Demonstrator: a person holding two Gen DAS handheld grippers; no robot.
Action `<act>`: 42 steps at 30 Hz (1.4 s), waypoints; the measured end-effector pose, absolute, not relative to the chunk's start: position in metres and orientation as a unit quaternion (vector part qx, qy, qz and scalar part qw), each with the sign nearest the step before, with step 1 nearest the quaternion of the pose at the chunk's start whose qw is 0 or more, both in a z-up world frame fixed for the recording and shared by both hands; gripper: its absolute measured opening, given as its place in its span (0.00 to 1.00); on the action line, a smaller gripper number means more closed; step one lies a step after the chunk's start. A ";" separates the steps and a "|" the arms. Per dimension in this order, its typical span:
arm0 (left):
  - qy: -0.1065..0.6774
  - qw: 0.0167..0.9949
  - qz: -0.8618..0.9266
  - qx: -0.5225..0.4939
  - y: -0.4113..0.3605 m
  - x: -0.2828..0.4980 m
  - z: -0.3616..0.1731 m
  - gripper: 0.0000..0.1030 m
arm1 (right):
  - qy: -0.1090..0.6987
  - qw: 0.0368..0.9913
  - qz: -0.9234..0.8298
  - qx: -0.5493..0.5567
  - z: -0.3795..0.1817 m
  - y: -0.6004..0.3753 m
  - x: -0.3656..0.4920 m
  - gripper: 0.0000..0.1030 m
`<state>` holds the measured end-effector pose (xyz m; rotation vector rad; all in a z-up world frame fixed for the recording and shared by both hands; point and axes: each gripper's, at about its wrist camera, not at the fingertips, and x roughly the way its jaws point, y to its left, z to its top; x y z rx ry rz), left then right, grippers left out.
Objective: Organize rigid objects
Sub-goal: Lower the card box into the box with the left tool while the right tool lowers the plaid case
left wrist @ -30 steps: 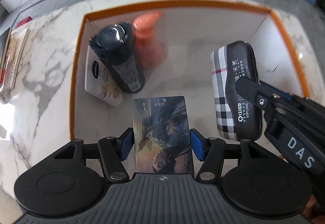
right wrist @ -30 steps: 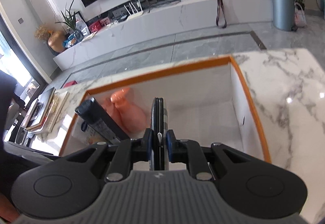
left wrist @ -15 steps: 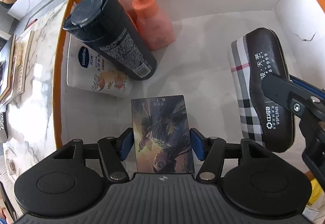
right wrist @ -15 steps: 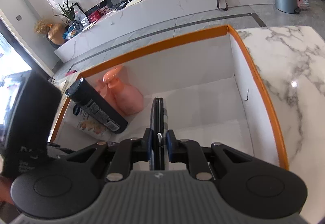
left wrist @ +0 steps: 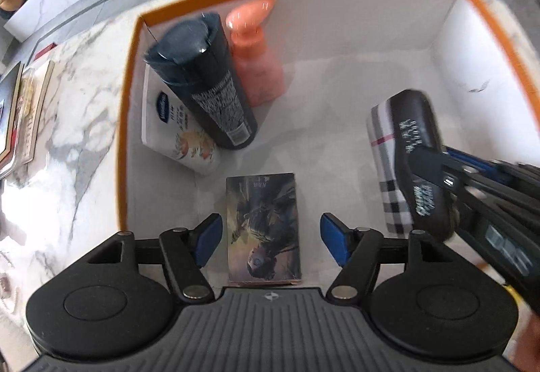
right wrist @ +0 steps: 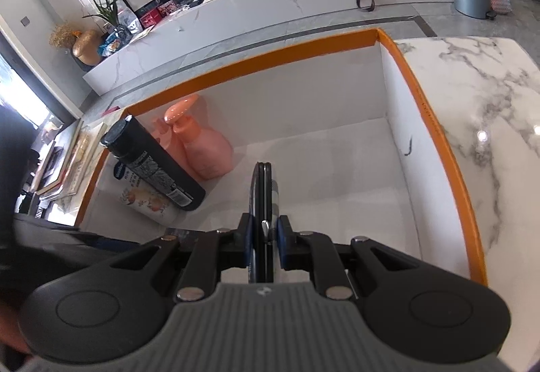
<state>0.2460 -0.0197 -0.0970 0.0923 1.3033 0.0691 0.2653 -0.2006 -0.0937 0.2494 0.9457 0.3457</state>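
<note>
A flat rectangular card box printed with a dark figure illustration (left wrist: 264, 226) lies on the white floor of the orange-rimmed white cardboard box (left wrist: 130, 95), at the near side of that box. The left gripper (left wrist: 271, 238) hangs above it with its jaws opening; the blue pads (left wrist: 208, 235) stand clear on either side of the card box without touching it. Toward the orange-rimmed box's left wall, a tall black cylindrical bottle (left wrist: 206, 86) leans across a white plastic lotion tube (left wrist: 175, 132) lying on its side. Just behind them, near the far left corner, a coral-pink pump bottle (left wrist: 258, 64) stands upright. Toward the box's right wall, the right gripper (right wrist: 264, 238) is clamped on the narrow edge of a hard glasses case with a black shell and plaid side (left wrist: 403, 156), holding it above the box floor. The orange-rimmed box sits on a white marble tabletop with grey veins (right wrist: 479, 108).
</note>
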 end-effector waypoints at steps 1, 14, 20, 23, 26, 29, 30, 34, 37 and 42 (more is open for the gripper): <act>0.598 0.800 0.024 0.041 -0.018 0.240 -0.091 0.78 | 0.452 0.870 0.159 0.115 -0.094 -0.200 0.266 0.14; 0.484 0.875 0.006 -0.025 0.022 0.232 -0.008 0.75 | 0.480 0.855 0.166 0.103 -0.103 -0.177 0.269 0.15; 0.494 0.866 0.020 -0.071 0.058 0.237 -0.028 0.56 | 0.502 0.844 0.162 0.094 -0.111 -0.165 0.273 0.15; 0.506 0.857 0.013 -0.095 0.069 0.236 -0.039 0.42 | 0.516 0.833 0.167 0.113 -0.113 -0.162 0.278 0.15; 0.511 0.852 0.000 -0.115 0.077 0.228 -0.044 0.33 | 0.530 0.820 0.177 0.128 -0.116 -0.155 0.281 0.15; 0.512 0.850 -0.005 -0.127 0.081 0.226 -0.050 0.29 | 0.535 0.815 0.181 0.130 -0.116 -0.147 0.282 0.15; 0.510 0.850 -0.006 -0.128 0.082 0.226 -0.051 0.28 | 0.537 0.813 0.182 0.132 -0.116 -0.145 0.282 0.15; 0.507 0.849 -0.013 -0.149 0.088 0.224 -0.056 0.24 | 0.547 0.803 0.182 0.152 -0.118 -0.140 0.284 0.15; 0.505 0.846 -0.015 -0.168 0.093 0.225 -0.059 0.19 | 0.557 0.791 0.185 0.173 -0.120 -0.139 0.287 0.15; 0.503 0.845 -0.016 -0.181 0.096 0.224 -0.060 0.19 | 0.567 0.784 0.190 0.170 -0.121 -0.133 0.290 0.16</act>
